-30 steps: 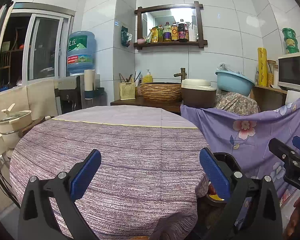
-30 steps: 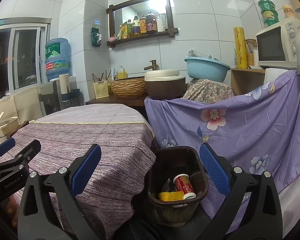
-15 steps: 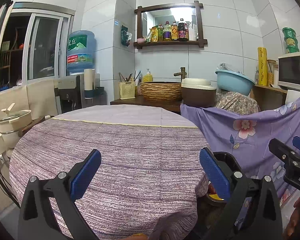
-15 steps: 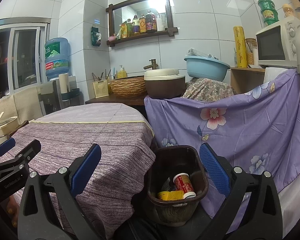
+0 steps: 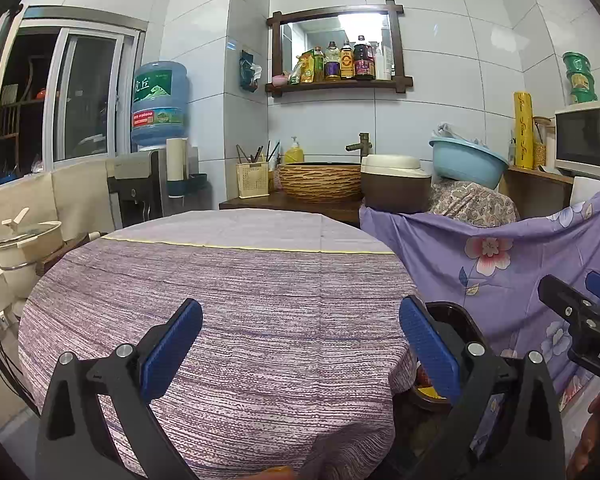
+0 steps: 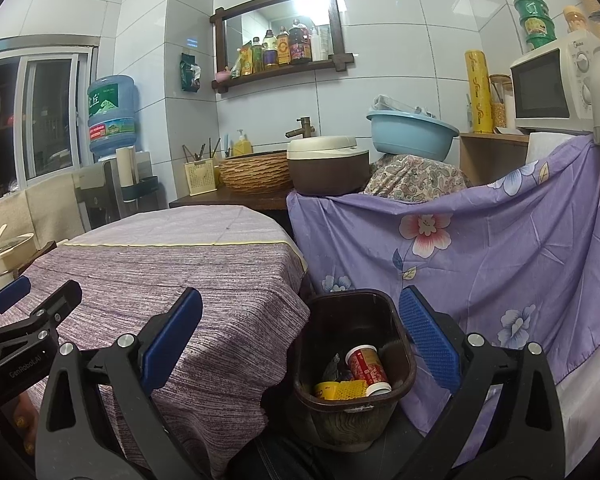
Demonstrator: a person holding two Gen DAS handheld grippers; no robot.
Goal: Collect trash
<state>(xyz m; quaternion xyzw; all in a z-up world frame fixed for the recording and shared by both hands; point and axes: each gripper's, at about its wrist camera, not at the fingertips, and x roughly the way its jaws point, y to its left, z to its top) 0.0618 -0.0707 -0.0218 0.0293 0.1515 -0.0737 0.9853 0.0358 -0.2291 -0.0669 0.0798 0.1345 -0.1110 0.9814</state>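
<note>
A dark brown trash bin (image 6: 352,396) stands on the floor beside the round table. Inside it lie a red paper cup (image 6: 367,365), a yellow wrapper (image 6: 342,390) and some dark scraps. My right gripper (image 6: 300,336) hangs open just above and in front of the bin, with nothing between its blue pads. My left gripper (image 5: 300,344) is open over the purple tablecloth (image 5: 240,300), also holding nothing. In the left wrist view the bin's rim (image 5: 466,320) peeks out past the table edge, and the right gripper's tip (image 5: 580,316) shows at the far right.
A purple floral sheet (image 6: 500,248) drapes furniture right of the bin. Behind the table a counter holds a woven basin (image 5: 320,182), a brown cooker (image 5: 394,188) and a blue bowl (image 5: 466,162). A water dispenser (image 5: 158,112) stands at the left, a microwave (image 6: 552,88) at the right.
</note>
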